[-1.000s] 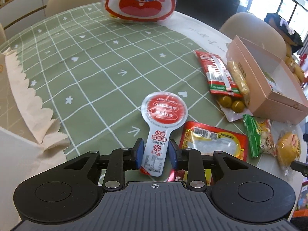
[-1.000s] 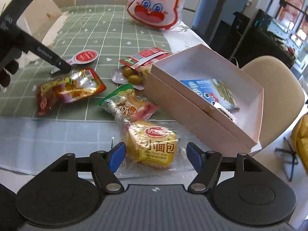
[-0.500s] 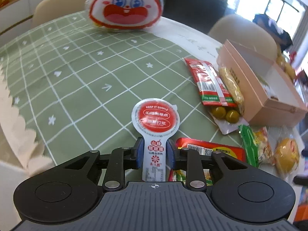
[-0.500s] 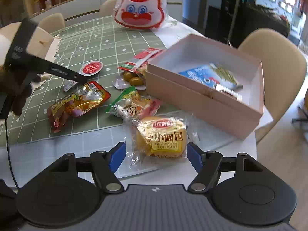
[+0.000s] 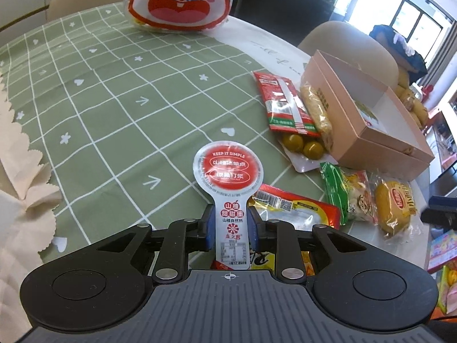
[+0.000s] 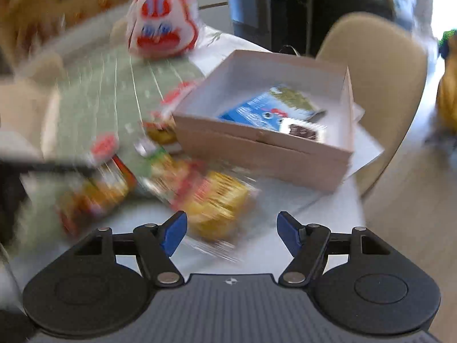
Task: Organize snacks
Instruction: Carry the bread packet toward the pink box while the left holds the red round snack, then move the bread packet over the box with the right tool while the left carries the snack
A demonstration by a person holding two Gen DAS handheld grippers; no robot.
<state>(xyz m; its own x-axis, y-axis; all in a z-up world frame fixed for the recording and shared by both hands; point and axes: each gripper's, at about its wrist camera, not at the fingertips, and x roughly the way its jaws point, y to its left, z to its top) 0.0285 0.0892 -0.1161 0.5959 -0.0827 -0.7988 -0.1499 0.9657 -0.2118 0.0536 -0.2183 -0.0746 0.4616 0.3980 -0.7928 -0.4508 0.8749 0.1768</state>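
Pads of the left gripper have just been closing and now pinch the narrow stem of the paddle-shaped red-and-white hawthorn snack packet, whose round head juts forward above the green checked tablecloth, where a second ago it lay loose between them. With that hold made, I judge it ready to go to the open pink cardboard box nearby. The right gripper hangs open and empty over the blurred yellow bread packet.
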